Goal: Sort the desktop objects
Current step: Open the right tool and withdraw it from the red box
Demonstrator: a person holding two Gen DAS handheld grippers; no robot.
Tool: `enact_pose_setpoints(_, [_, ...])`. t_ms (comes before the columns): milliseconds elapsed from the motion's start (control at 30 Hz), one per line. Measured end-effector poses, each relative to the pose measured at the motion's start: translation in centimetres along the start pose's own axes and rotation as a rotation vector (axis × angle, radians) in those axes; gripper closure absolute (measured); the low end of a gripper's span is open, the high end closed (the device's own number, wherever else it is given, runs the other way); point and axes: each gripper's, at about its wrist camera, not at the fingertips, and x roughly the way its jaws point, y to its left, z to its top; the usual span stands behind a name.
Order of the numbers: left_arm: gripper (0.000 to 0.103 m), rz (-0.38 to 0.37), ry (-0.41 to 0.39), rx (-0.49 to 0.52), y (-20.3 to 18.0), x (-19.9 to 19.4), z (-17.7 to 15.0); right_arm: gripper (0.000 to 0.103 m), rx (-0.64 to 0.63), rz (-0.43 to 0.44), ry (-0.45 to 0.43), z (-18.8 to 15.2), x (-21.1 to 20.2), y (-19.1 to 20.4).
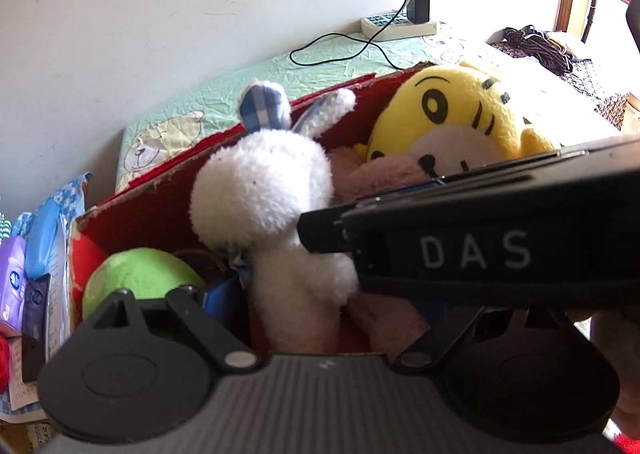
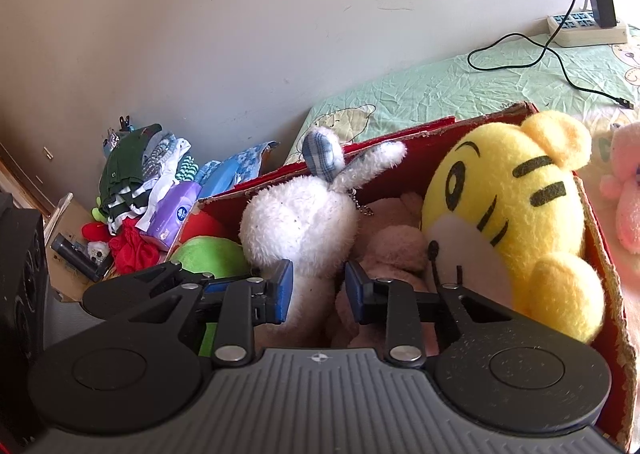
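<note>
Straddling the rabbit with my right gripper, its fingers spread and not clamping, I see it upright inside the box beside the tiger. My left gripper's fingers: cannot tell. A pink toy remains on the bed.

Rabbit toy in box, left of tiger toy
</note>
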Motion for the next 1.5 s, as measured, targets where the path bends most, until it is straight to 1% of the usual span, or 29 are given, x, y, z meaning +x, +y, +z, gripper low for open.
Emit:
enact_pose_setpoints(133, [0.013,0.005,0.006,-0.001,-0.7,-0.3,-0.3,0.072,0.026,0.008,-0.006,-0.1,-0.2,-0.2])
enact_pose_setpoints(167, [0.012,0.008,0.010,0.000,-0.3,-0.9,0.8,0.072,0.026,0.008,-0.006,-0.1,-0.3,-0.2])
enact_pose_setpoints(200, [0.012,0.013,0.014,0.000,-1.1,-0.4,1.2,0.072,0.026,0.009,-0.004,-0.2,-0.5,-0.2])
enact_pose_setpoints(233, [0.012,0.018,0.018,-0.001,-1.2,-0.4,1.3,0.072,0.027,0.013,-0.001,-0.2,-0.6,-0.2])
enact_pose_setpoints(300, [0.011,0.034,0.028,-0.004,-0.9,0.8,1.8,0.072,0.038,0.029,0.007,-0.1,-0.9,-0.3])
enact_pose_setpoints(433, [0.011,0.053,0.047,-0.014,-0.4,0.1,1.5,0.072,0.043,0.031,0.016,-0.3,-1.4,-0.4])
enact_pose_setpoints(567, [0.011,0.072,0.056,-0.018,-1.0,0.8,2.1,0.072,0.065,0.036,0.026,-0.3,-1.6,-0.5])
enact_pose_setpoints(700, [0.011,0.089,0.055,-0.024,-0.7,-0.4,1.7,0.072,0.065,0.040,0.023,-0.4,-1.9,-0.4])
enact_pose_setpoints(1033, [0.011,0.131,0.048,-0.044,-1.2,-1.5,1.8,0.071,0.043,0.034,-0.014,-1.0,-3.0,-0.1])
enact_pose_setpoints(1233, [0.011,0.155,0.032,-0.064,-1.6,-2.9,1.4,0.071,0.021,0.045,-0.028,-1.3,-4.3,0.5])
enact_pose_setpoints(1500, [0.011,0.155,0.019,-0.092,-2.3,-4.9,0.6,0.071,-0.008,0.039,-0.028,-2.2,-6.3,1.3])
